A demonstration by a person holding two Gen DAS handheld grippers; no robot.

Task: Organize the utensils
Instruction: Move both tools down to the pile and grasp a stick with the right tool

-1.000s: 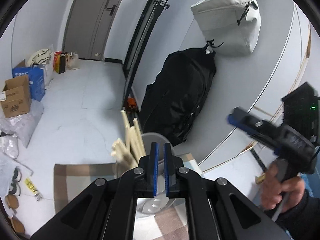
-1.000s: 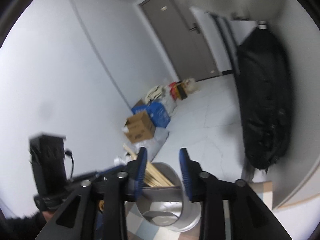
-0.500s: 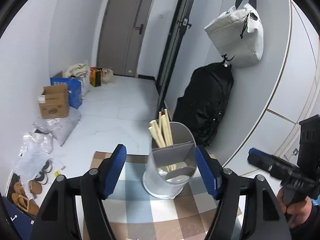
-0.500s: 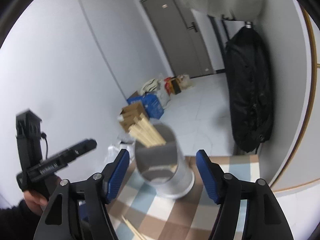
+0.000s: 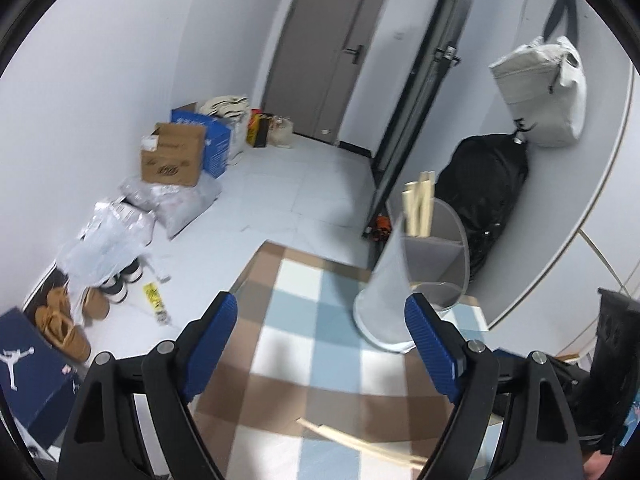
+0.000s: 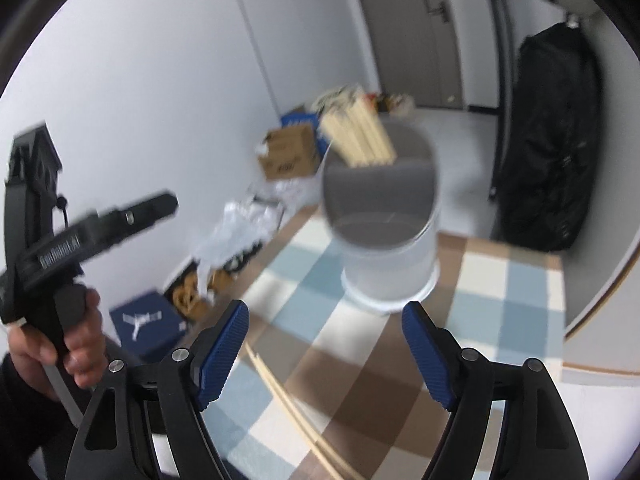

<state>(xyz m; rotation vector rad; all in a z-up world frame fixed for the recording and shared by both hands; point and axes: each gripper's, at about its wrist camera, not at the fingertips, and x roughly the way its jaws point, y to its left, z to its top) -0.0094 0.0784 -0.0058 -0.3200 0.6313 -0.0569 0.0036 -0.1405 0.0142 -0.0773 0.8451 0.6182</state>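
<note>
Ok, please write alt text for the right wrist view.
An open blue-padded right gripper points down at a checked blue, brown and white cloth, where a grey utensil holder with wooden chopsticks stands. More chopsticks lie near.

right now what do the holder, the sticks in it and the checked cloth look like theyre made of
Utensil holder: probably plastic, a pale grey matte wall with a darker grey divider inside. Chopsticks standing in it: pale, unvarnished wood or bamboo, judging by their straw colour and square-cut ends. Checked tablecloth: seemingly woven fabric in brown, blue and white squares, flat and without shine. Blur leaves all three open.
</note>
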